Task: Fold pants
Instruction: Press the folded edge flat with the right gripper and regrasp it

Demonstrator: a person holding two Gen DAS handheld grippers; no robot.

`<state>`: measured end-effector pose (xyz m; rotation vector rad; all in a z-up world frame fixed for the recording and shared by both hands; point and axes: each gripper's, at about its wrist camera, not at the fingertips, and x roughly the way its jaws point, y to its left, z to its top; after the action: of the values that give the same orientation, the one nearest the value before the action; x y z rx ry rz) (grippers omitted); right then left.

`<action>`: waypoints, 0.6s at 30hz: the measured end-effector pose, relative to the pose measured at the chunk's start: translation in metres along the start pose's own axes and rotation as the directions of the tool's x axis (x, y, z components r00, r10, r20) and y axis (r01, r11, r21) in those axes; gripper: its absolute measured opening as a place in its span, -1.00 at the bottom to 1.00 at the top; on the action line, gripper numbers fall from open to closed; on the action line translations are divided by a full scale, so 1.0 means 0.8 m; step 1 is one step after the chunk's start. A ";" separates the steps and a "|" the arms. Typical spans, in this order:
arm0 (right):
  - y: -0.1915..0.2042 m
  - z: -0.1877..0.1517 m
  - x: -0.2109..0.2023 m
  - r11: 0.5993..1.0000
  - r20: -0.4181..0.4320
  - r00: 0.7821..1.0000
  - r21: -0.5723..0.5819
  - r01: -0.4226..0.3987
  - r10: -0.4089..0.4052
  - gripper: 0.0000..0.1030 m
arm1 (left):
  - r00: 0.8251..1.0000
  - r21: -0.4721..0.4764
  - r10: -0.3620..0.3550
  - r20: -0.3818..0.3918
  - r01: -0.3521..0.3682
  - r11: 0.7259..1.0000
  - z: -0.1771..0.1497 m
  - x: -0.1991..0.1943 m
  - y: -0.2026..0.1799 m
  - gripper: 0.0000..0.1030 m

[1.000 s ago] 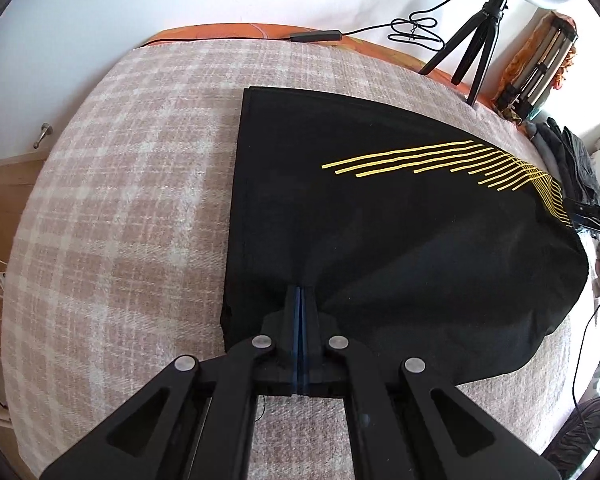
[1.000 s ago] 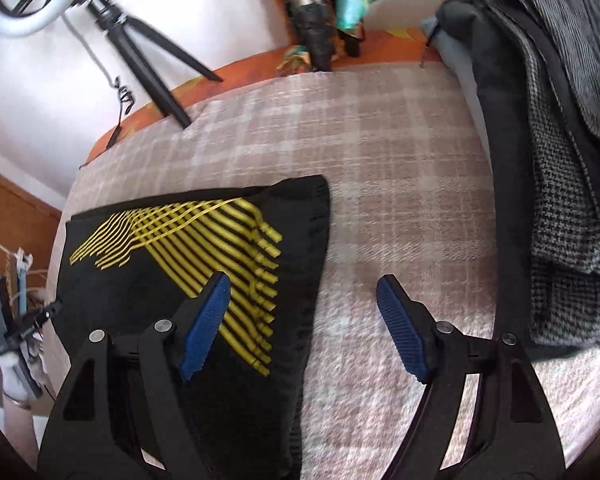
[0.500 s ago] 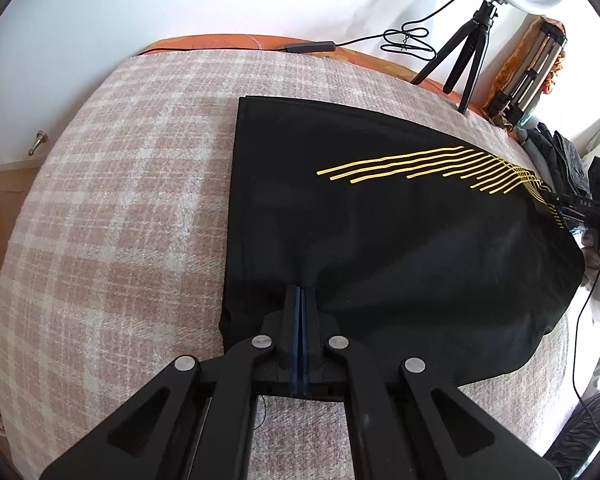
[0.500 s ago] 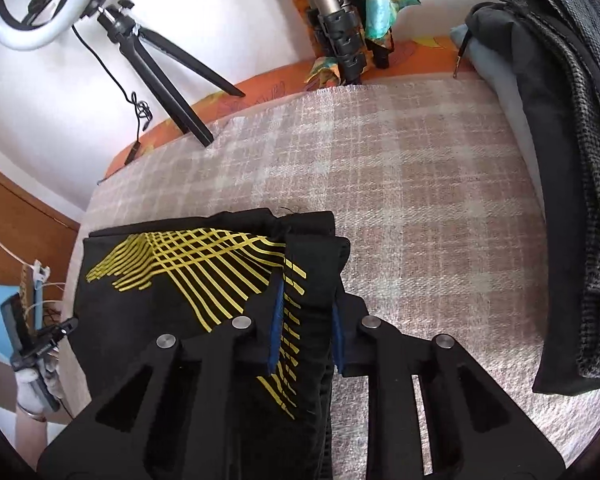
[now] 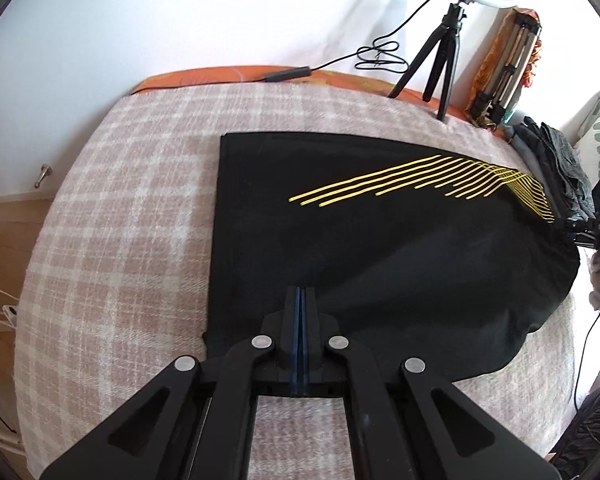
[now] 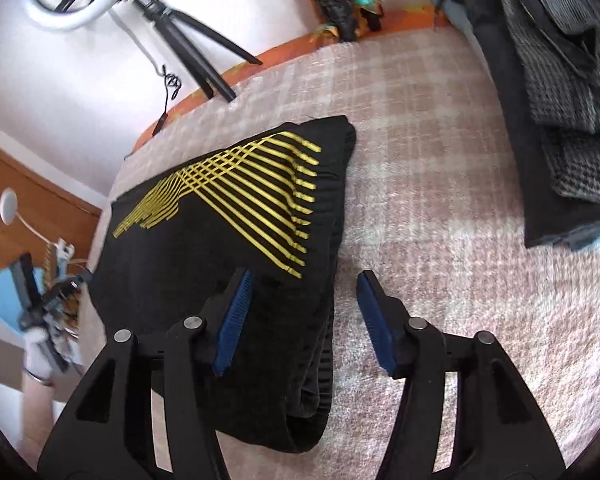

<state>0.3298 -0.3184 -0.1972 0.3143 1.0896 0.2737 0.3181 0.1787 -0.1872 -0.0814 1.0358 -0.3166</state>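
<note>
Here, left gripper (image 5: pixel 301 300) fingers pinching black pants (image 5: pixel 380 248) hem, right gripper (image 6: pixel 304 280) fingers wide — straddling folded edge.

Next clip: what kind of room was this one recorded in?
Probably a bedroom used for filming: black pants lie on a bed with a plaid blanket, a ring light on a tripod stands by the wall, and folded clothes are piled alongside.

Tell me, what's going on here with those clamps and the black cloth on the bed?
A person with a gripper in each hand is folding black pants with yellow stripes on a plaid blanket. The left gripper is shut on the near edge. The right gripper is open, straddling the pants' thick folded end.
</note>
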 end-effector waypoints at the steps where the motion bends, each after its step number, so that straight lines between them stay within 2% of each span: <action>1: 0.005 -0.001 0.005 1.000 -0.014 1.000 -0.021 0.001 -0.001 -0.26 | 1.000 0.004 -0.001 0.001 0.001 1.000 0.002 -0.001 -0.003 -1.00; 2: 0.010 -0.002 0.007 0.999 -0.015 1.000 -0.036 0.017 -0.018 -0.58 | 1.000 0.008 -0.001 0.000 0.001 1.000 0.005 0.000 -0.007 -1.00; 5: 0.009 0.004 0.007 0.999 -0.032 0.999 0.007 -0.031 0.031 -0.76 | 1.000 0.022 0.000 -0.010 0.000 1.000 0.010 0.006 -0.016 -1.00; 7: 0.008 0.010 -0.003 0.998 -0.016 0.999 0.044 -0.049 0.049 -0.77 | 1.000 0.033 0.006 -0.024 -0.005 0.999 0.013 0.014 -0.021 -1.00; 11: 0.003 0.022 -0.020 0.974 0.005 0.993 0.195 -0.114 0.115 -0.78 | 0.998 0.072 0.020 -0.056 -0.016 0.997 0.014 0.030 -0.033 -1.00; 14: 0.012 0.030 -0.020 0.963 -0.021 0.997 0.260 -0.070 0.078 -0.78 | 0.997 0.099 0.025 -0.070 -0.018 0.995 0.011 0.040 -0.038 -1.00; 16: 0.027 0.037 -0.021 0.963 -0.030 0.998 0.267 -0.039 0.049 -0.78 | 0.997 0.115 0.028 -0.071 -0.020 0.993 0.007 0.042 -0.038 -1.00; 18: 0.050 0.045 -0.028 0.964 -0.019 0.999 0.262 -0.043 0.049 -0.78 | 0.998 0.133 0.020 -0.062 -0.012 0.991 0.007 0.041 -0.041 -1.00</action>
<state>0.3499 -0.2942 -0.1480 0.5742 1.1462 0.1747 0.3307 0.1370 -0.2047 0.0566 1.0746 -0.3743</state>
